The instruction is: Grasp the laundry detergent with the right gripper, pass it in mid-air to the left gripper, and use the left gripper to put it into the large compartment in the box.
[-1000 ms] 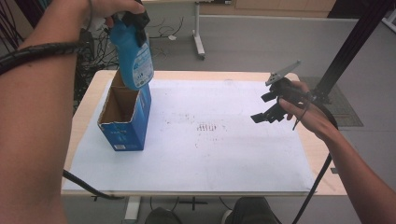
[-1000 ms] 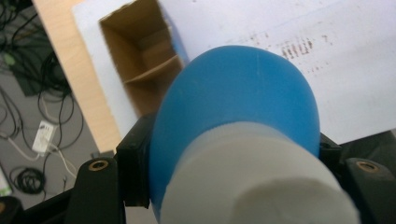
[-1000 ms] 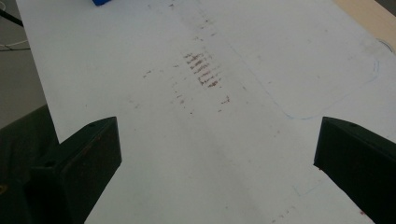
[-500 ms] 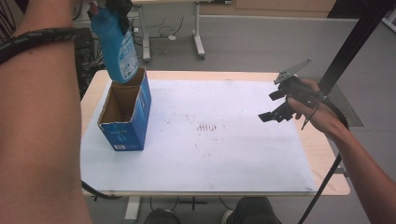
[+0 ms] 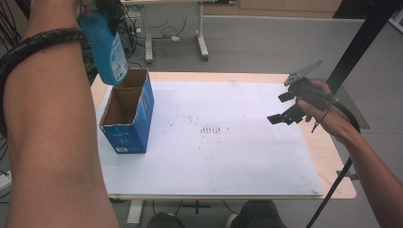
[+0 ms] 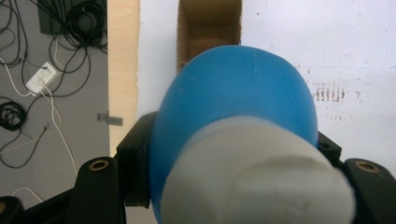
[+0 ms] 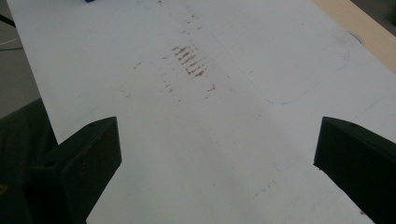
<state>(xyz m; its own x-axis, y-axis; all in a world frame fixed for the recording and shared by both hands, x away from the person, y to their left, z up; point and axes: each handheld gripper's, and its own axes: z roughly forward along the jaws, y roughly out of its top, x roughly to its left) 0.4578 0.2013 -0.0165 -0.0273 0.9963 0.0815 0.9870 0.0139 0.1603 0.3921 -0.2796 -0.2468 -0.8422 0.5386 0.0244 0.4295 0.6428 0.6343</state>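
Observation:
A blue bottle (image 5: 110,47) with a white cap (image 6: 261,186) hangs upright in the air above the far left corner of an open blue cardboard box (image 5: 126,118). My left gripper (image 5: 105,8) is shut on the bottle's neck at the top left of the high view. In the left gripper view the bottle (image 6: 233,107) covers most of the box opening (image 6: 210,28) below it. My right gripper (image 5: 285,107) is held above the right side of the white sheet (image 5: 228,156), open with nothing between its fingers (image 7: 88,154).
The box stands on the left of the white sheet, which covers a wooden table (image 5: 340,166). Brown smudges (image 5: 209,129) mark the sheet's middle. Cables (image 6: 28,84) lie on the floor to the left. A black pole (image 5: 361,42) rises at the far right.
My left gripper has lifted the bottle up and away from the box mouth, toward the far left. The right gripper has stayed almost still.

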